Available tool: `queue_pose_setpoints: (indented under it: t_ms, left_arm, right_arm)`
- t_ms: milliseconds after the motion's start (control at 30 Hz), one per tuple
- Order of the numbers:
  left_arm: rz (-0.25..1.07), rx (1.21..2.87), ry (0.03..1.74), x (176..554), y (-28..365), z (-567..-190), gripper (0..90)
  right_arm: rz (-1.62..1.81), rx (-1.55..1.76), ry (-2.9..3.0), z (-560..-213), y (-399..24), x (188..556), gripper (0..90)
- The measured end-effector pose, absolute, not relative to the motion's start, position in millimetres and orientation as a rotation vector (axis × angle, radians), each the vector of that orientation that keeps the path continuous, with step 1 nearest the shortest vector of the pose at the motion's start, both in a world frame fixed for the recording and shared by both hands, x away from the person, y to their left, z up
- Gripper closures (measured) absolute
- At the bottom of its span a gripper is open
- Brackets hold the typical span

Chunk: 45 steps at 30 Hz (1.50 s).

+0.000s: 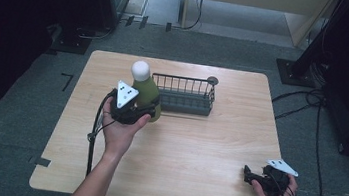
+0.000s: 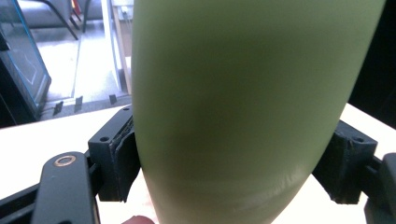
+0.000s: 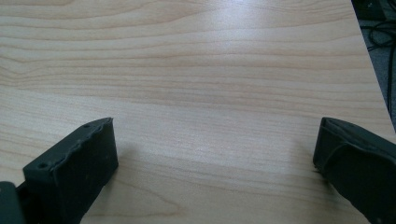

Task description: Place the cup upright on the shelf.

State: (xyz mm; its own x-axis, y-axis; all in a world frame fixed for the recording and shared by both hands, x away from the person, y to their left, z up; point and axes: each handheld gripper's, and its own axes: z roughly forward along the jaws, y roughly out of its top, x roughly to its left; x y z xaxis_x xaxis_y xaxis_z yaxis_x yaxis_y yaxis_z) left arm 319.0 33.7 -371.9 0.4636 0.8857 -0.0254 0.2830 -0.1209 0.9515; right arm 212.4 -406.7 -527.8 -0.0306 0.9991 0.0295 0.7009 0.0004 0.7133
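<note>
You are clamping your left claw on the olive-green bottle with the white cap, just beside the dark wire basket, likely its destination; your right claw is resting spread apart and empty over the light wooden table.

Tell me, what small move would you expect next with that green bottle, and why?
Probably a short carry toward the wire basket. The left hand-held gripper is clamped on the green bottle, which stands upright just beside the basket's near end, while the right hand-held gripper rests open at the table edge.
</note>
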Motion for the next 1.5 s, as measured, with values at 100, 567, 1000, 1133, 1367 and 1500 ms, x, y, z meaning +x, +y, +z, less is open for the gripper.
queue_pose_setpoints:
  t_ms: [100, 567, 1000, 1133, 1367, 1500]
  left_arm:
    - [0.716, 1.639, 0.999, 327, 24, -365, 21.8]
    - [0.746, 1.630, 0.912, 350, -7, -341, 21.9]
    - [0.780, 1.611, 0.917, 384, -18, -343, 21.8]
    - [0.772, 1.606, 0.937, 396, -17, -349, 21.8]
    - [0.773, 1.649, 0.993, 416, -17, -366, 21.8]
    - [0.753, 1.662, 1.021, 423, -16, -374, 21.8]
  right_arm:
    - [0.778, 1.750, 1.783, -528, -407, 212, 0.0]
    - [0.778, 1.748, 1.783, -528, -407, 212, 0.0]
    - [0.777, 1.749, 1.784, -528, -407, 212, 0.0]
    - [0.777, 1.749, 1.784, -528, -407, 212, 0.0]
    - [0.777, 1.749, 1.784, -528, -407, 212, 0.0]
    - [0.777, 1.749, 1.784, -528, -407, 212, 0.0]
